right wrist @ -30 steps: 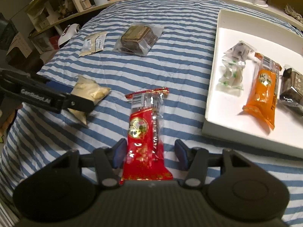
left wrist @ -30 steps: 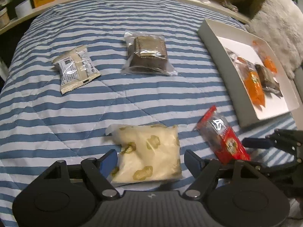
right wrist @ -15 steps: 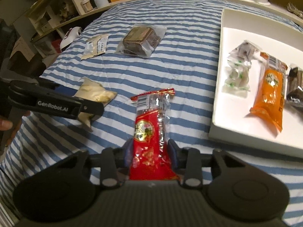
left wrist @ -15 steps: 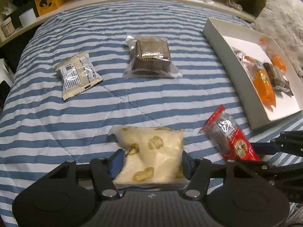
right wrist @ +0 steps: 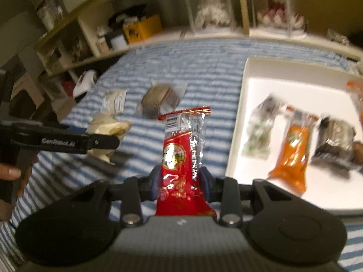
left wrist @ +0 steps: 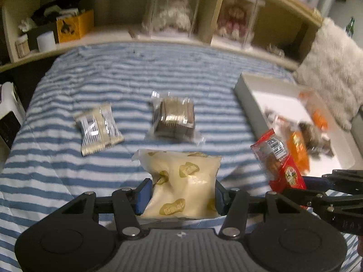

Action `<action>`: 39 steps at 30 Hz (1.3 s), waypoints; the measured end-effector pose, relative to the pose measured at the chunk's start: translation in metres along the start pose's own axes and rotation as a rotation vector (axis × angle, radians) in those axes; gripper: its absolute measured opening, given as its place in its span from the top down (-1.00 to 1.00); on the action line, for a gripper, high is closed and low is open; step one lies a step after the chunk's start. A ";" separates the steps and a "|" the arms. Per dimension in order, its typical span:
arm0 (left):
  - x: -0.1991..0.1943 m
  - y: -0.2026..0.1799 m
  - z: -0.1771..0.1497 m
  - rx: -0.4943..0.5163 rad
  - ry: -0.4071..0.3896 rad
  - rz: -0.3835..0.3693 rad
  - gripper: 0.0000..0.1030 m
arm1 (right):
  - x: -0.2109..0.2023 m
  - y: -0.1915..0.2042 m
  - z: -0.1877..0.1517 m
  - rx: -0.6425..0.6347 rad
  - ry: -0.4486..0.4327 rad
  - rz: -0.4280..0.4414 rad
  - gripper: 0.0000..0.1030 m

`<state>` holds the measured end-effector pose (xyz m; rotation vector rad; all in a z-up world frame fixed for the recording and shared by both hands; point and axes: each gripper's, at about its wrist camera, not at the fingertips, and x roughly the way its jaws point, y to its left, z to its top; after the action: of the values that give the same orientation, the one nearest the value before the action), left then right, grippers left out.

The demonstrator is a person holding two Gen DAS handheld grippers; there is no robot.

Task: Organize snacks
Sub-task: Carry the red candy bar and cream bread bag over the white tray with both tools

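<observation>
My left gripper is shut on a pale yellow snack bag, lifted off the striped bedspread. My right gripper is shut on a red snack packet, held upright above the bed; that red packet also shows in the left wrist view at the right. The yellow bag hangs at the left of the right wrist view. A white tray on the right holds an orange packet, a dark wrapped cake and a clear candy bag.
A brown cake in clear wrap and a small beige and grey packet lie on the bed. A wooden shelf with boxes and display cases runs along the far edge. A furry white cushion sits beyond the tray. A hand holds the left tool.
Both grippers closed on their snacks and lifted them off the bed. The views tilted up, so the shelf now shows. The image is blurred from motion.
</observation>
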<state>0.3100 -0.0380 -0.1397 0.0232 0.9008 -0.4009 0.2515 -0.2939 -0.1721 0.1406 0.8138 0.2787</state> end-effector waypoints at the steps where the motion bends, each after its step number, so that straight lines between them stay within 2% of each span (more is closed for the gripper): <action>1: -0.004 -0.002 0.002 -0.005 -0.016 -0.004 -0.08 | -0.005 -0.002 0.003 0.004 -0.018 -0.001 0.20; 8: -0.026 -0.013 0.012 -0.026 -0.106 -0.041 -0.08 | -0.031 -0.018 0.022 0.030 -0.113 -0.005 0.20; 15: -0.037 -0.029 0.028 -0.029 -0.161 -0.073 -0.08 | -0.056 -0.034 0.041 -0.013 -0.163 -0.025 0.20; 22: -0.031 -0.055 0.052 -0.004 -0.197 -0.092 -0.08 | -0.074 -0.081 0.054 -0.018 -0.194 -0.115 0.20; 28: -0.006 -0.093 0.076 0.025 -0.205 -0.133 -0.08 | -0.078 -0.129 0.055 -0.010 -0.201 -0.186 0.20; 39: 0.073 -0.160 0.115 0.094 -0.150 -0.170 -0.08 | -0.063 -0.214 0.052 -0.035 -0.180 -0.296 0.20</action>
<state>0.3814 -0.2317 -0.1003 0.0028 0.7377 -0.5953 0.2892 -0.5176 -0.1415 0.0110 0.6401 -0.0001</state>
